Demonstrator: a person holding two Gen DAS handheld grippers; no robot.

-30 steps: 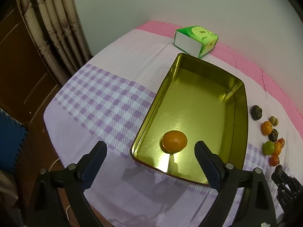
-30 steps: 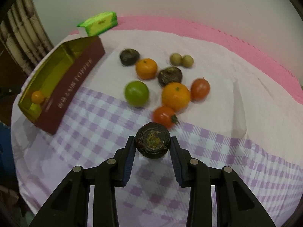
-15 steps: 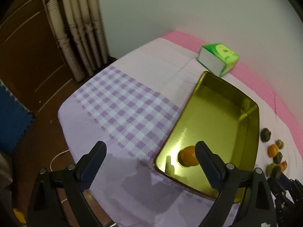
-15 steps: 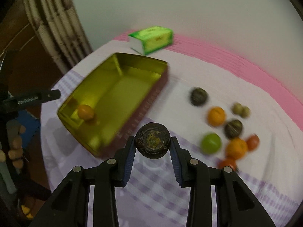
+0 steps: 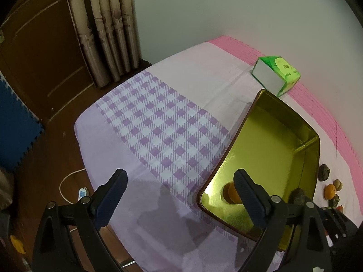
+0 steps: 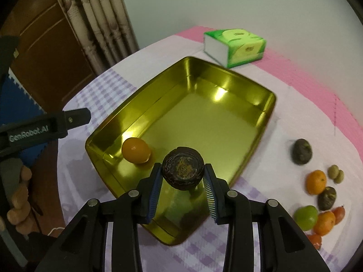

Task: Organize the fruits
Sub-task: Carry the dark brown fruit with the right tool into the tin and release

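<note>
My right gripper is shut on a dark wrinkled fruit and holds it over the near end of the gold tin tray. One orange lies in the tray's near left corner. My left gripper stands open with nothing between its fingers, over the checked cloth just left of the tray; its right finger covers part of the orange. Loose fruits lie on the cloth to the right: a dark fruit, oranges, a green fruit and red ones.
A green tissue box stands behind the tray by the pink strip. The table's left edge drops to a wooden floor with a white cable. A curtain and a brown door stand beyond. A hand grips the left tool.
My right gripper has carried the dark fruit leftward from beside the fruit pile to over the tray. My left gripper has drifted left, off the tray and over the checked cloth.
</note>
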